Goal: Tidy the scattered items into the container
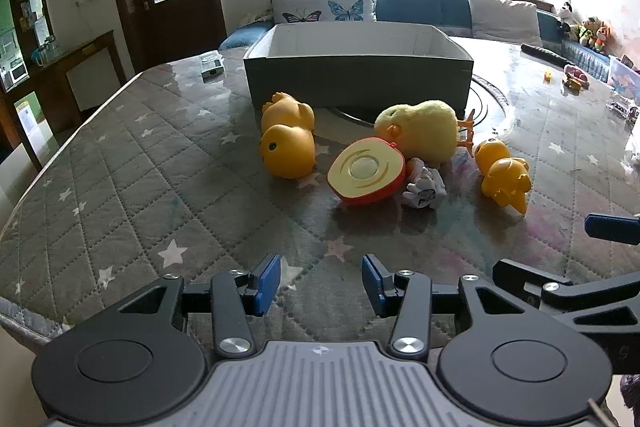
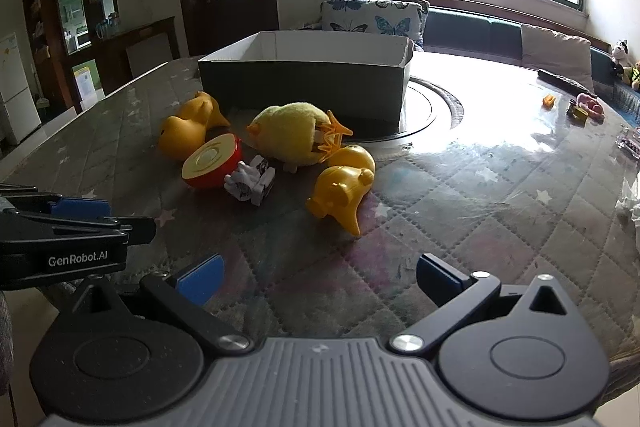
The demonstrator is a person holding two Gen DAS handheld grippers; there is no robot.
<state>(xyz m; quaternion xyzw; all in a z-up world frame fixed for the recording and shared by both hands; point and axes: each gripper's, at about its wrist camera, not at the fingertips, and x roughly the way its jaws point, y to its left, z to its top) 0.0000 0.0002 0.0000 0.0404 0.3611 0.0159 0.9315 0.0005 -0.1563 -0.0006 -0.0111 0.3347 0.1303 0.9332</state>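
A dark cardboard box (image 1: 356, 83) with a white inside stands on the quilted table; it also shows in the right wrist view (image 2: 304, 83). In front of it lie a large rubber duck (image 1: 286, 137) (image 2: 186, 131), a plush chick (image 1: 420, 133) (image 2: 290, 137), a toy apple half (image 1: 366, 173) (image 2: 212, 167), a small white toy (image 1: 424, 187) (image 2: 250, 183) and a smaller rubber duck (image 1: 504, 175) (image 2: 344, 189). My left gripper (image 1: 320, 285) is open and empty, short of the toys. My right gripper (image 2: 320, 277) is open and empty, near the smaller duck.
A small white device (image 1: 212, 67) lies left of the box. Small toys (image 2: 580, 109) and a dark remote (image 2: 564, 81) sit at the far right. A round turntable (image 2: 436, 111) lies under the box. A sofa with cushions (image 1: 324, 3) stands behind the table.
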